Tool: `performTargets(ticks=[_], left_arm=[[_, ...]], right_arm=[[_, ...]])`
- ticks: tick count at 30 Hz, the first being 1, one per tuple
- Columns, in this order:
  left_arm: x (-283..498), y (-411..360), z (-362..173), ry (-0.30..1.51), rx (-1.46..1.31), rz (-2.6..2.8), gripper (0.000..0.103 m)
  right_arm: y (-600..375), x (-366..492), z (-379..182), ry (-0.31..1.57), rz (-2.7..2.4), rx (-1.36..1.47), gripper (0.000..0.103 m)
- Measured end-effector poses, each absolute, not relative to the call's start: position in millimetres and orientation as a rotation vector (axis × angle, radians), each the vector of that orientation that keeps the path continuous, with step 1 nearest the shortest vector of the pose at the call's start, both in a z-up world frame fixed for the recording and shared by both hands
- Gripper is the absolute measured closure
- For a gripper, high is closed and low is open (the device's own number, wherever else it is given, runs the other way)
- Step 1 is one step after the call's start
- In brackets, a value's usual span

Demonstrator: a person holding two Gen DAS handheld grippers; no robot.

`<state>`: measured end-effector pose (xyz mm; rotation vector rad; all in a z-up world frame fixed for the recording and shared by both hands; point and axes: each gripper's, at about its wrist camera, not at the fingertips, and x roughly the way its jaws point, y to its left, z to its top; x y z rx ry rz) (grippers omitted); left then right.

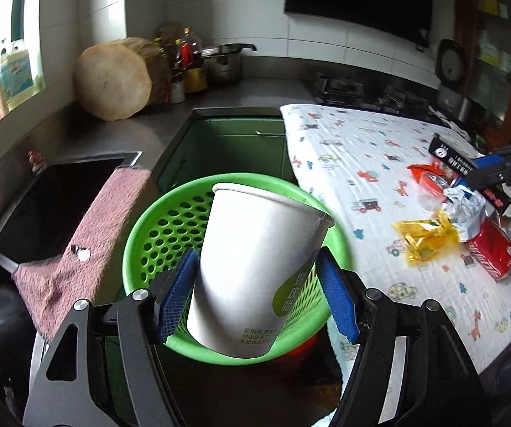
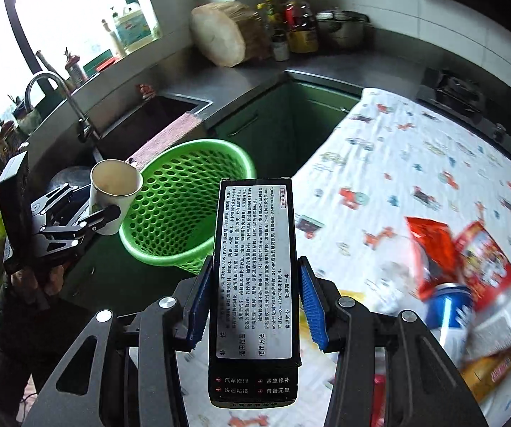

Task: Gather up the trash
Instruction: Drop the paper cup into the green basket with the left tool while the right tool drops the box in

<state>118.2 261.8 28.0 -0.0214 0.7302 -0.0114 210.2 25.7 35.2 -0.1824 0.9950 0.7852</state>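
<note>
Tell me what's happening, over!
Left gripper holds paper cup over green basket. Right gripper holds black box, near basket. Path clear. More trash on table.

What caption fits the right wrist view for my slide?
Right gripper holds a black box near the green basket; the left gripper grips a paper cup.

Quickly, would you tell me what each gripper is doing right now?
Left gripper: closed on the white paper cup, by the green basket.
Right gripper: closed on the black box.
</note>
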Motion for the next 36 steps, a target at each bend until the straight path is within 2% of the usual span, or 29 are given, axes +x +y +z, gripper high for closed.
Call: performTargets(ticks=[8, 20, 22, 24, 29, 36], left_arm=[[115.5, 301.9, 14.1, 0.754, -0.092, 0.06, 0.036], [147.2, 313.3, -9.2, 0.799, -0.133, 0.081, 0.036], [153.4, 313.6, -14.2, 0.809, -0.145, 0.078, 0.036], [159.4, 313.3, -18.9, 0.817, -0.152, 0.075, 0.036], [173.2, 306.9, -30.6, 0.846, -0.154, 0.071, 0.036], [194.1, 293.9, -47.3, 0.916, -0.148, 0.069, 0.033]], right_arm=[[142.9, 245.2, -12.2, 1.073, 0.801, -0.278, 0.058], [190.5, 276.7, -55.2, 1.143, 0.771, -0.263, 0.058], [189.4, 278.8, -54.5, 1.144, 0.774, -0.252, 0.054], [186.1, 279.5, -50.1, 1.124, 0.766, -0.256, 0.04], [174.9, 274.7, -37.0, 1.096, 0.778, -0.261, 0.035], [144.7, 252.4, -10.0, 1.012, 0.784, -0.32, 0.02]])
